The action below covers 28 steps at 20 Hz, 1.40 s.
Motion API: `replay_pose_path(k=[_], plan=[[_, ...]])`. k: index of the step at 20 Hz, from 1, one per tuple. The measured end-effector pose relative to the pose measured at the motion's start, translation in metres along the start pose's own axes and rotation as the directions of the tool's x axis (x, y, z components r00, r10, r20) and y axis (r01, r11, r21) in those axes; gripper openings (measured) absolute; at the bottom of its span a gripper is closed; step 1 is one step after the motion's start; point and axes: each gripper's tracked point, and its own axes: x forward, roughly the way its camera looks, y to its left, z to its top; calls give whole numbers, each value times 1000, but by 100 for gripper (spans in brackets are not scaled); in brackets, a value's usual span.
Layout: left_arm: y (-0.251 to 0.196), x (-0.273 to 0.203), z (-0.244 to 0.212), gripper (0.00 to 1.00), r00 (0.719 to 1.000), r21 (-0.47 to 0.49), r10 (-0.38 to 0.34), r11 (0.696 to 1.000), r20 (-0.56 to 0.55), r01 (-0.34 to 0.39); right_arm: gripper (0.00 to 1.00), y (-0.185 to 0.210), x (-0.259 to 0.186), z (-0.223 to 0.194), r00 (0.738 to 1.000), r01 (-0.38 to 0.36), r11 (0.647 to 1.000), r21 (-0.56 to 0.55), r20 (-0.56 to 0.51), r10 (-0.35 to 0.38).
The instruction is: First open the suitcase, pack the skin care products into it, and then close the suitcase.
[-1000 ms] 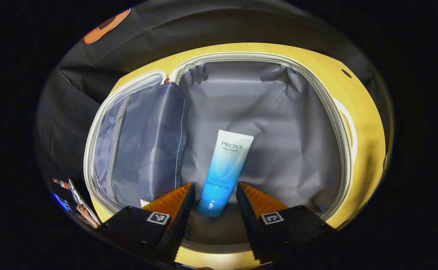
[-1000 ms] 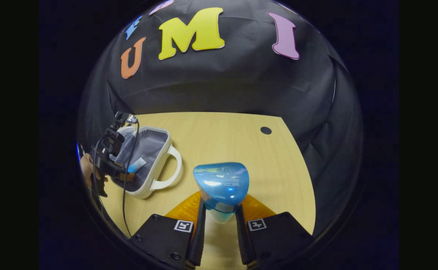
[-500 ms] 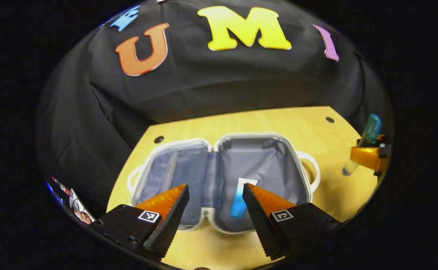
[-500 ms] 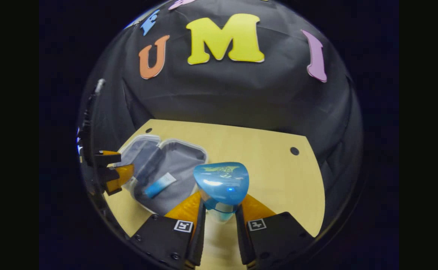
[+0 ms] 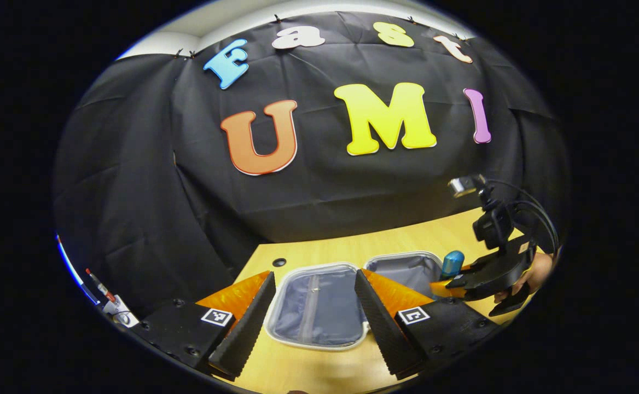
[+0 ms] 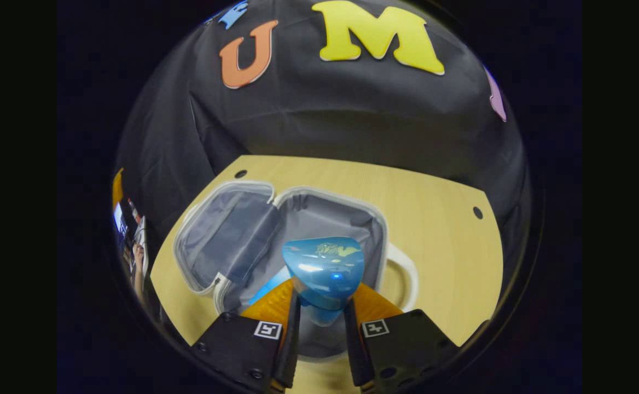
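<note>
Suitcase (image 6: pixel 385 241) open beneath blue-capped bottle (image 6: pixel 324 268) clamped in right gripper (image 6: pixel 319 328); left gripper (image 5: pixel 313 312) spread, empty.

Light wooden table (image 6: pixel 440 241) is carrying the open suitcase (image 6: pixel 232 235), which is lying flat on its left part with both grey-lined halves facing up, white handle (image 6: pixel 407 276) pointing right.

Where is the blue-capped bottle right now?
In the right gripper view the blue-capped bottle sits clamped in the right tool, over the open suitcase, above its handle-side half.
</note>
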Motion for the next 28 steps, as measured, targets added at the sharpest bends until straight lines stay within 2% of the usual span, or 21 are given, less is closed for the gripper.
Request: replay_pose_path(k=[1, 4, 8, 13, 22, 23, 26, 28], plan=[[2, -1, 1, 94, 1000, -9, -11, 1000, 13, 11, 34, 4, 7, -9, 999, 8, 1000, 10, -31, -7], [9, -7, 3, 94, 998, -37, -46, 998, 44, 47, 36, 13, 17, -29, 995, 27, 998, 49, -97, -23], [22, -5, -8, 94, 999, -61, -25, 998, 24, 27, 34, 16, 25, -34, 991, 49, 998, 43, -123, -44], [41, -5, -29, 94, 1000, -110, 2, 994, -16, -4, 36, 11, 48, -22, 985, 97, 990, 101, -151, -81], [59, -8, -51, 95, 998, -175, 32, 984, -60, -42, 36, 0, 80, -26, 968, 171, 978, 120, -208, -144], [59, -9, -50, 95, 998, -177, 31, 983, -58, -41, 34, -3, 83, -30, 963, 183, 976, 115, -223, -154], [57, -10, -50, 95, 998, -164, 29, 986, -54, -38, 39, -5, 86, -29, 960, 192, 972, 139, -234, -156], [61, -12, -53, 95, 997, -156, 41, 986, -64, -50, 35, -5, 87, -28, 957, 201, 969, 141, -239, -163]])
